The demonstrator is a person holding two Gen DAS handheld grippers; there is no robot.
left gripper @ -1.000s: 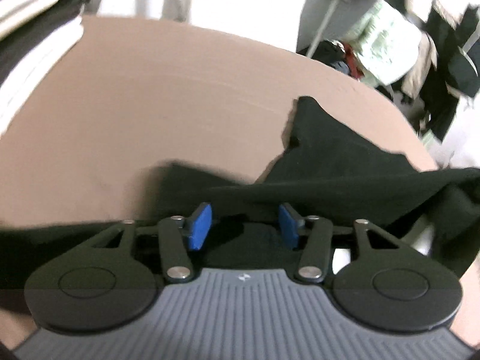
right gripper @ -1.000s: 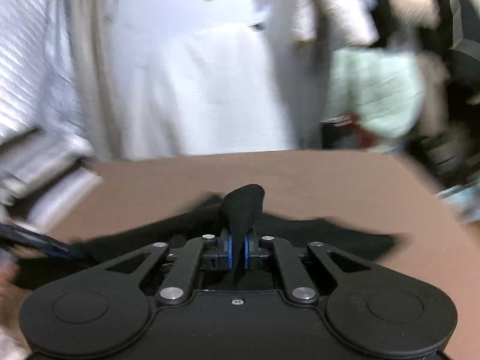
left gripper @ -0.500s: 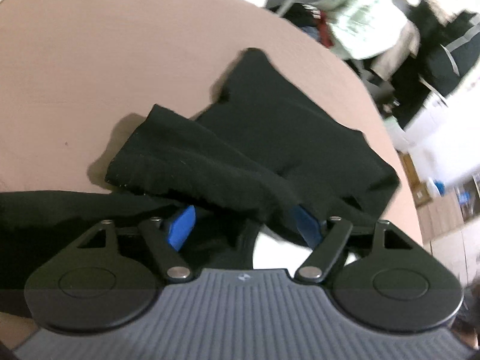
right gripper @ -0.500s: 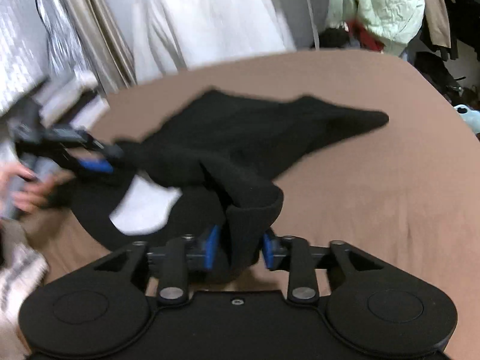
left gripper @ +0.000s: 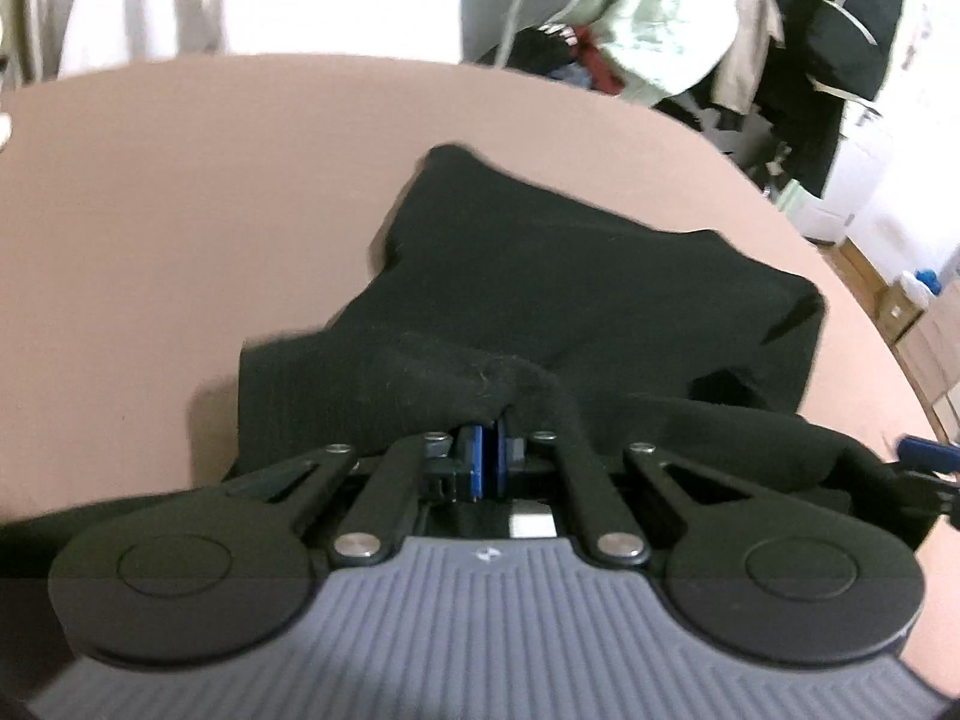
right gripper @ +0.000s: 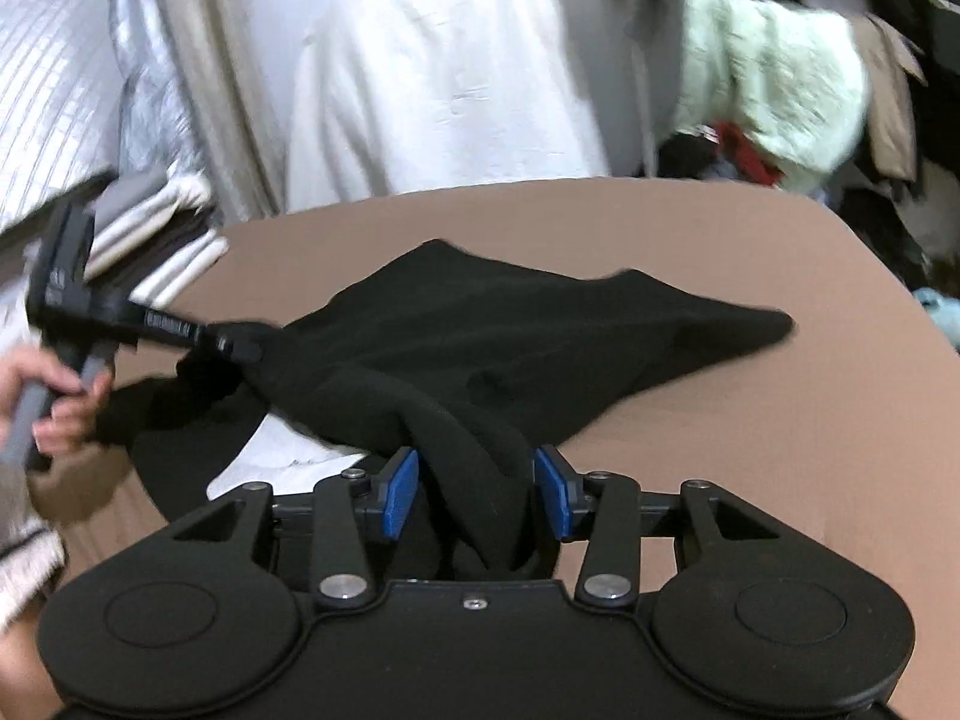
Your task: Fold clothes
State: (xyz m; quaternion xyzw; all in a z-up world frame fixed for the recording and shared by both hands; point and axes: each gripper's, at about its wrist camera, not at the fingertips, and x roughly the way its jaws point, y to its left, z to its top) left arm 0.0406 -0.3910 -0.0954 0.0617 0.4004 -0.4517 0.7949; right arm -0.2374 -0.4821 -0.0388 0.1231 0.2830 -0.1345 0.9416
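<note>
A black garment (left gripper: 570,276) lies crumpled on the brown table (left gripper: 180,210). In the left wrist view its near edge is bunched over my left gripper (left gripper: 485,456), whose blue pads are pinched together on the cloth. The right wrist view shows the same garment (right gripper: 510,324) spread across the table (right gripper: 750,420). A thick fold runs between the fingers of my right gripper (right gripper: 477,492). Those jaws are opening, and the blue pads (right gripper: 401,495) stand clear of the fold. The left gripper (right gripper: 240,348) grips the garment's left end there, held by a person's hand (right gripper: 66,408).
A white patch (right gripper: 282,456) shows under the garment near the table's front. Folded striped clothes (right gripper: 156,234) are stacked at the table's left edge. White cloth (right gripper: 450,90) hangs behind the table. A pale green jacket (right gripper: 774,90) and dark clothes crowd the far right.
My left gripper went from open to shut on the garment's edge. My right gripper, first shut on a fold, has opened around it. The garment now lies lower and flatter.
</note>
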